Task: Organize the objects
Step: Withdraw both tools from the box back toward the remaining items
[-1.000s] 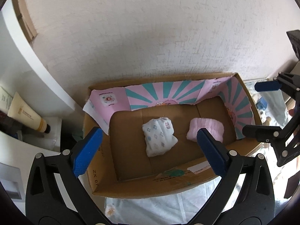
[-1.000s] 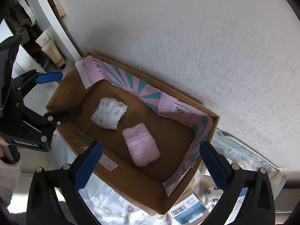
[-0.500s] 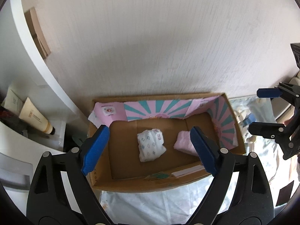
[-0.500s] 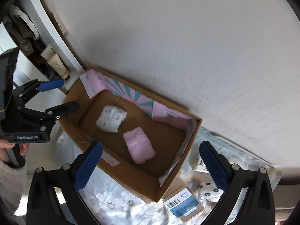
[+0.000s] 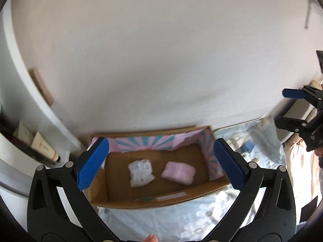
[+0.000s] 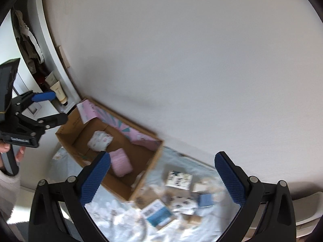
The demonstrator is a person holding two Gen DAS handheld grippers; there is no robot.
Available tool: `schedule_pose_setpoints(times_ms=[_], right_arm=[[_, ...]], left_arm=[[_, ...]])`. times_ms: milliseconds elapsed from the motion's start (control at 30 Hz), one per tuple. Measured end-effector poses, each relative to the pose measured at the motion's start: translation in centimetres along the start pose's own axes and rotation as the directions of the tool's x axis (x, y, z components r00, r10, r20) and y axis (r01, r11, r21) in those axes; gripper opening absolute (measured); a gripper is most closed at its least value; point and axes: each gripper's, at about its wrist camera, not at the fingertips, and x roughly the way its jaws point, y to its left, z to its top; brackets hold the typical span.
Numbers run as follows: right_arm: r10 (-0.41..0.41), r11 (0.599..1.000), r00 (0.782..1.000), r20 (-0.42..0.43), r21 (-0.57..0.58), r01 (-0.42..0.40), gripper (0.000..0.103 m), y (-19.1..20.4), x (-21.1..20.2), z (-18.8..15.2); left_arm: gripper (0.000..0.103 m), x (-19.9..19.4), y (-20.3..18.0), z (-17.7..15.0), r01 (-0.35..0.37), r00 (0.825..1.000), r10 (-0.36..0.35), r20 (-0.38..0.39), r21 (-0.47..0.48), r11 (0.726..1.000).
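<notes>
— Both grippers have drawn up and back from the cardboard box [image 5: 161, 199] since a second ago; it shows smaller in each wrist view, with far more of the white wall [image 5: 161, 60] above it. What of the tongs?

— In the left wrist view the left gripper [image 5: 161, 167] has just been opening after a brief narrowing, and its blue pads [image 5: 91, 165] stand wide apart with nothing between them. The right gripper [image 6: 163, 177] is likewise spread wide and empty.

— And the things being sorted?

— Inside the box, on its brown floor, lie a white patterned bundle [image 5: 140, 172] and a pink folded cloth [image 5: 178, 172], side by side and close together, the white one nearer the box's shelf-side end. The box sits against the wall on a pale floral sheet [image 5: 171, 217].

— Anything outside the box?

— Beyond the box's far end from the shelf, the right wrist view shows a blurred scatter of small packets and cartons [image 6: 177, 199] on the sheet, among them a blue-and-white carton with a barcode [image 6: 157, 212]. On the box's other side stands a white shelf unit [image 6: 58, 92] holding a cream tube [image 6: 59, 92].
</notes>
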Motion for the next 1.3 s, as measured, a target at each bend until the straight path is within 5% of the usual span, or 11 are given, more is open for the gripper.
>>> schedule_pose_setpoints(times_ms=[267,567,700,933,1300], right_arm=[[0.04,0.993,0.999,0.009,0.111,-0.041,0.103,-6.8,-2.7,-3.6],[0.017,0.989,1.0,0.004,0.15,-0.018,0.103,-12.1,-3.0,-8.6],[0.031,0.989,0.996,-0.078,0.147,-0.02,0.103,-13.4,-1.8,-10.0],[0.111,0.988,0.992,-0.06,0.115,-0.104,0.103,-13.4,0.5,-11.9],[0.133,0.99,0.984,-0.119,0.058,-0.127,0.098,-13.0,7.9,-15.9]], left_arm=[[0.103,-2.3,-7.2,1.0,0.094,0.993,-0.101,0.06,0.102,0.99],[0.103,-1.8,-14.2,-3.2,0.213,0.976,-0.216,0.015,0.128,0.969],[0.103,-1.2,-17.0,-6.9,0.189,0.982,-0.19,-0.006,0.147,0.971],[0.103,1.4,-19.7,-14.0,0.159,0.987,-0.153,-0.056,0.136,0.978],[0.103,10.3,-23.2,-21.3,0.108,0.992,-0.096,-0.081,0.173,0.979]])
